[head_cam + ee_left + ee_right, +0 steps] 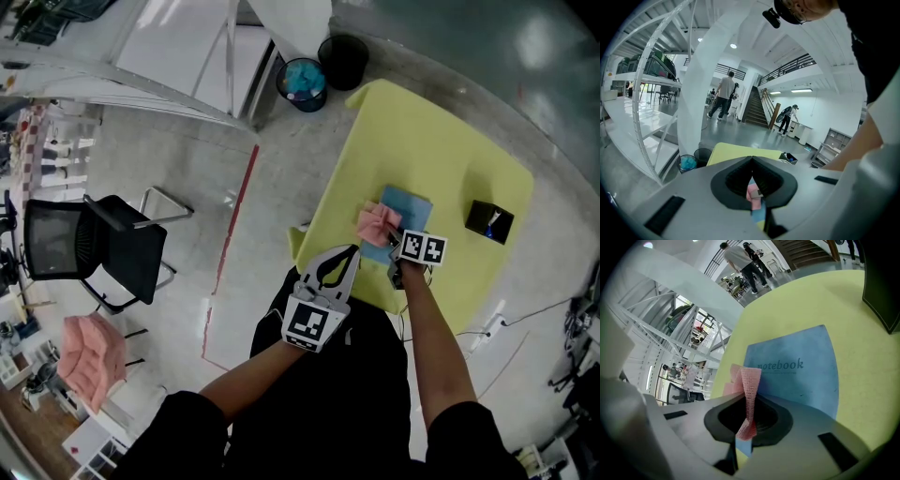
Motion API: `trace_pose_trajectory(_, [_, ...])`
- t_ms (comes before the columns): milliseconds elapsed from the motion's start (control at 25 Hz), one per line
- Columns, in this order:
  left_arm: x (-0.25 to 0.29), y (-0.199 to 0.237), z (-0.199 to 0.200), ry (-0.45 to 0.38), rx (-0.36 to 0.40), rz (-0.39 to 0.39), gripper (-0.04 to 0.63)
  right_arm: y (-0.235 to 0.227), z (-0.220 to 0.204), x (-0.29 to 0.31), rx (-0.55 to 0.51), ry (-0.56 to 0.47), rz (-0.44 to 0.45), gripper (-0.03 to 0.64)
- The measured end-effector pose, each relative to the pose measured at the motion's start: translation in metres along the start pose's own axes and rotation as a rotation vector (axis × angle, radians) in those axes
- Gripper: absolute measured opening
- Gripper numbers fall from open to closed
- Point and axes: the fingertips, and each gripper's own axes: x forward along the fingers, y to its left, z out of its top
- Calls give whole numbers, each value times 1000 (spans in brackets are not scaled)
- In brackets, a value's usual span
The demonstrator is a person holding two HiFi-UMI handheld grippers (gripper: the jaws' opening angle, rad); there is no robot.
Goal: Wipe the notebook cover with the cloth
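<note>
Industrial hall: white trusses (131, 94), staircase (756, 108)

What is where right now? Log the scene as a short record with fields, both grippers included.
notebook: blue, closed, flat, cover up
cloth: pink, bunched, at the notebook's edge
right gripper: shut on cloth
left gripper: shut, empty, at the table's near edge
table: yellow; also holds a black box

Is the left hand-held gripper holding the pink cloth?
No, the right hand-held gripper pinches the pink cloth, by the blue notebook.
</note>
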Motion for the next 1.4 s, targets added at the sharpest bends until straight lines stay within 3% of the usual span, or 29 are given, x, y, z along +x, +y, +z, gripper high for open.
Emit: trace_pose_trajectory(1400, [7,-42,-9,13,30,-23,8,-43,-10,-37,37,-21,-11,38])
